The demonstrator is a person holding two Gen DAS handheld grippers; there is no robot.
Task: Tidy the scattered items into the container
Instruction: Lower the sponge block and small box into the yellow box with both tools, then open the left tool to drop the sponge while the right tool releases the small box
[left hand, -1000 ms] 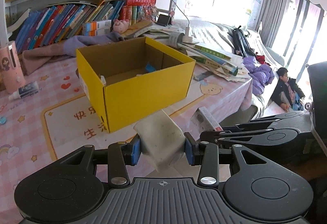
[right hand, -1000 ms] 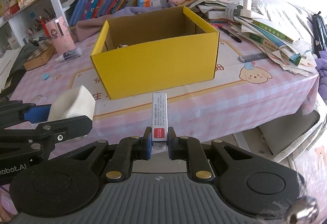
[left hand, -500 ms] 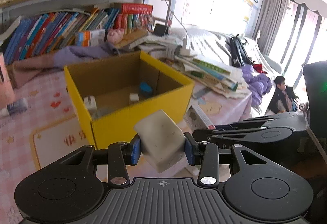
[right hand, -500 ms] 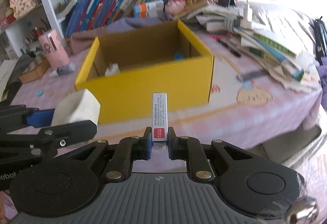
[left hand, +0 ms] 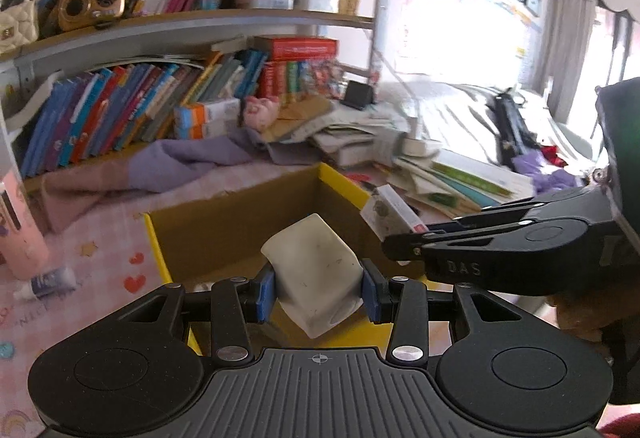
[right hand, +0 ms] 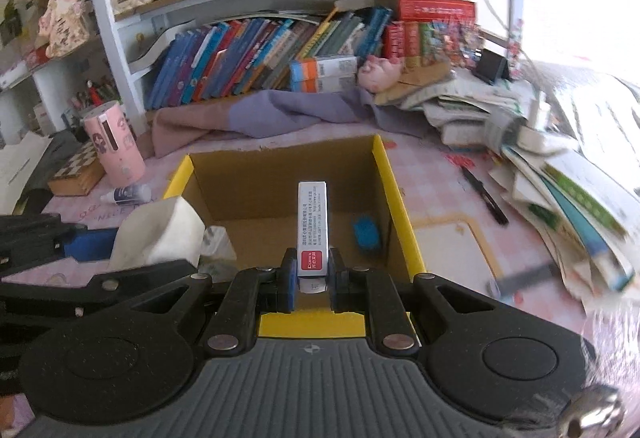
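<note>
The yellow cardboard box (right hand: 390, 182) stands open on the pink table, right below both grippers; it also shows in the left wrist view (left hand: 154, 242). My left gripper (left hand: 318, 288) is shut on a white eraser block (left hand: 316, 270) and holds it above the box opening. My right gripper (right hand: 312, 278) is shut on a slim white carton with a red label (right hand: 313, 222), also above the opening. The eraser block (right hand: 160, 234) and left gripper show at the left of the right wrist view. A blue item (right hand: 365, 233) and a pale item (right hand: 216, 242) lie inside the box.
A pink cup (right hand: 114, 148), a small glue bottle (right hand: 126, 194) and a chessboard box (right hand: 76, 172) stand left of the box. A purple cloth (right hand: 256, 114) lies behind it. A black pen (right hand: 484, 200) and stacked books and papers (right hand: 560, 174) lie on the right.
Both grippers have moved forward and up with their items. They now hover over the box opening instead of in front of its near wall.
</note>
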